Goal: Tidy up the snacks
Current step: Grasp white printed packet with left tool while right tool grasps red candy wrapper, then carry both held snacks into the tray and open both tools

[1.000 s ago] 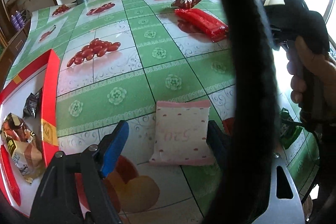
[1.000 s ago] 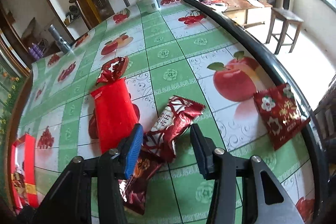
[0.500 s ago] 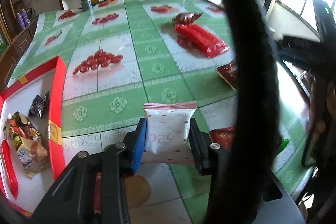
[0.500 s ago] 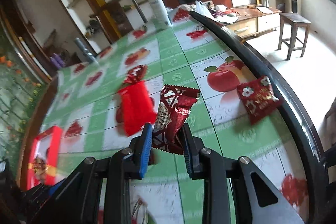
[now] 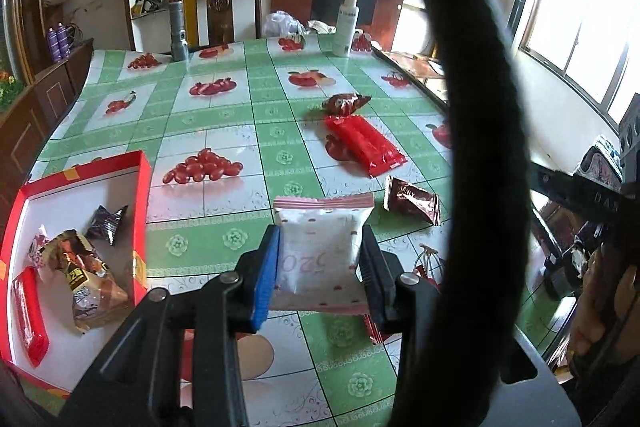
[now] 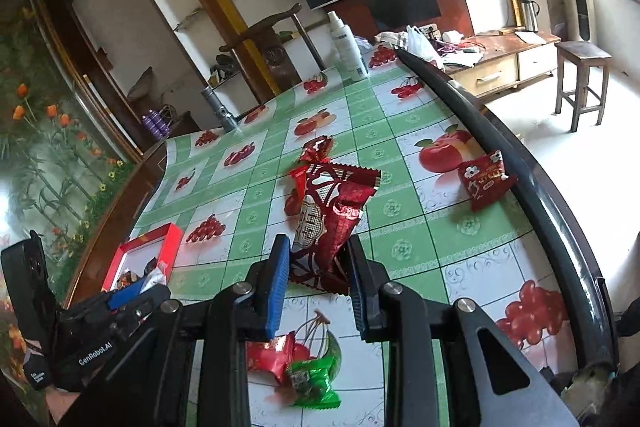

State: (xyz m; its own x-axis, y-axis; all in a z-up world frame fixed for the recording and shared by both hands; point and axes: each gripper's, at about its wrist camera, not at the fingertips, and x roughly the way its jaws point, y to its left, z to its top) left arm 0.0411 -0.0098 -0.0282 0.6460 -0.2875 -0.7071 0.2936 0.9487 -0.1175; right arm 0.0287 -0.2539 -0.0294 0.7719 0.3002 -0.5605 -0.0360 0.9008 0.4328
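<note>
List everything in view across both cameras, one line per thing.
White pink-dotted snack pouch: 1, held in left gripper.
Dark red foil snack packet: 1, held in right gripper.
Red cardboard tray: 1, table's left, holding several snacks.
Long red packet: 1, mid-table.
Brown foil packet: 1, right of pouch.
Red flowered packet: 1, near table edge.
Green packet: 1, near edge.
White spray bottle: 1, far end.
Left gripper: shut.
Right gripper: shut.

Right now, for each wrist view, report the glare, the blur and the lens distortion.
Left wrist view: the windows at right are blown out white, a thick dark out-of-focus band crosses the frame, and the white packet in the left gripper is sharp. Right wrist view: even light with a sheen on the tablecloth, the table edge bowed by the fisheye, and the dark red packet in the right gripper sharp.
</note>
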